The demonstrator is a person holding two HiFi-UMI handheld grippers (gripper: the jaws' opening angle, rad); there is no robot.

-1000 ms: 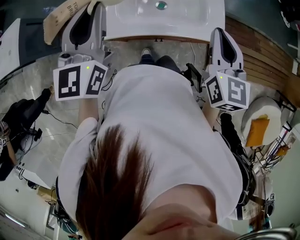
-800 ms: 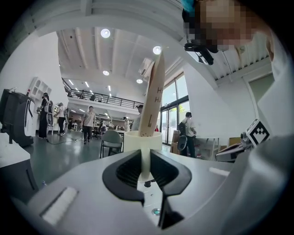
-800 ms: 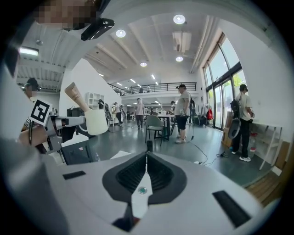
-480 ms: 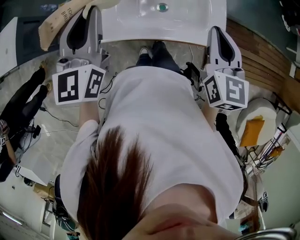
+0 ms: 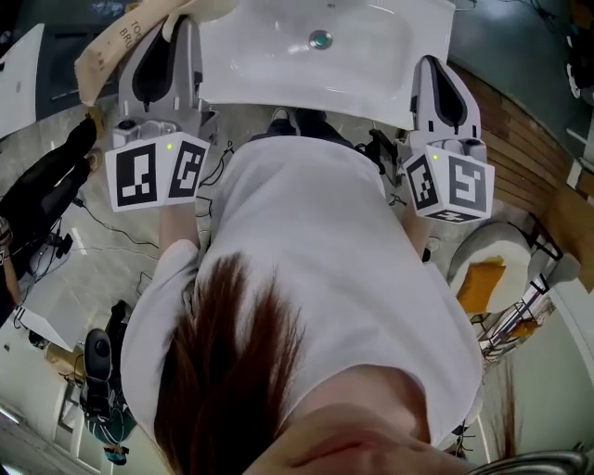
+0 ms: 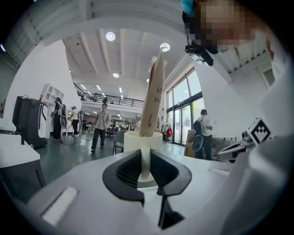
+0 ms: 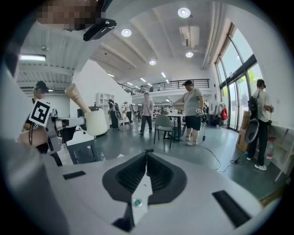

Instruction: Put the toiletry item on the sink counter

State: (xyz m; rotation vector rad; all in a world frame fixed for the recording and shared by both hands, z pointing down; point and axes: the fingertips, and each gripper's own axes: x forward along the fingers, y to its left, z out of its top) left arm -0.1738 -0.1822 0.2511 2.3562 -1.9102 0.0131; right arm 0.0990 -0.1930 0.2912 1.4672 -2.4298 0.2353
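Note:
A white cup holds a tall beige toothbrush box. My left gripper is shut on the cup's thin wall and carries it upright. In the head view the box sticks out to the left past the left gripper, close to the left corner of the white sink counter. The right gripper has its jaws together with nothing in them. It hovers by the counter's right corner. From the right gripper view the cup shows at far left.
The basin's drain lies in the middle of the sink. A wooden slatted strip runs along the right, with a white round stool bearing an orange item below it. Cables lie on the floor at left. Several people stand in the hall.
The sink has come lower and nearer in the head view as both grippers moved toward it. The stool at right has slid down and the dark figure at left has shifted.

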